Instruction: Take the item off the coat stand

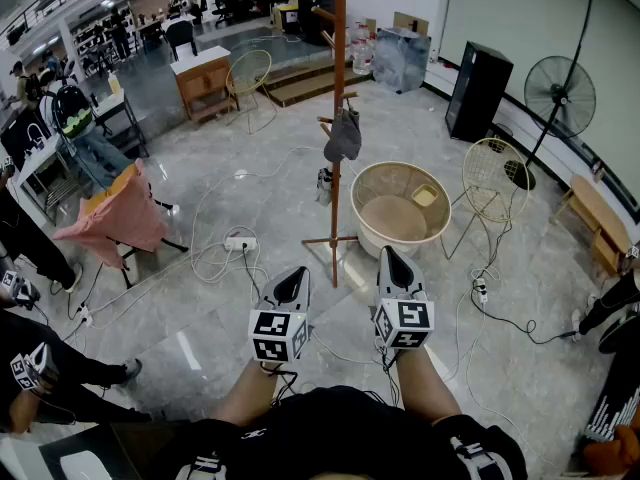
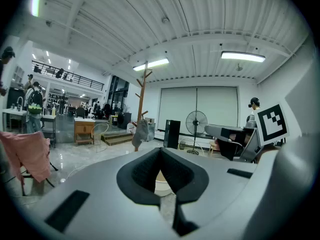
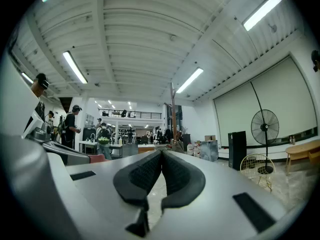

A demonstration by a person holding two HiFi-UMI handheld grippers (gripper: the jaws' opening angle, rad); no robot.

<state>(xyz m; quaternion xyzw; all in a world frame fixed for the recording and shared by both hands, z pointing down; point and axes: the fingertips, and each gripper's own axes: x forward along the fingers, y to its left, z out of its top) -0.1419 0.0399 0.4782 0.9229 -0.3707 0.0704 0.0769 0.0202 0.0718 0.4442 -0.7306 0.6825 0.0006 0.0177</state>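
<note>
A tall wooden coat stand (image 1: 338, 118) rises from the grey marble floor ahead of me. A grey cap (image 1: 343, 138) hangs on one of its lower pegs; in the left gripper view the coat stand (image 2: 141, 104) and grey cap (image 2: 141, 132) stand far off, left of centre. My left gripper (image 1: 296, 283) and right gripper (image 1: 390, 263) are held side by side low in front of me, well short of the stand. Both are shut with nothing between the jaws, left gripper (image 2: 160, 150), right gripper (image 3: 161, 154).
A round wicker basket (image 1: 400, 208) sits just right of the stand's base. A wire chair (image 1: 494, 180), a black cabinet (image 1: 477, 90) and a floor fan (image 1: 558, 98) stand at right. Cables and a power strip (image 1: 240, 241) lie on the floor; a pink cloth over a chair (image 1: 115, 213) at left.
</note>
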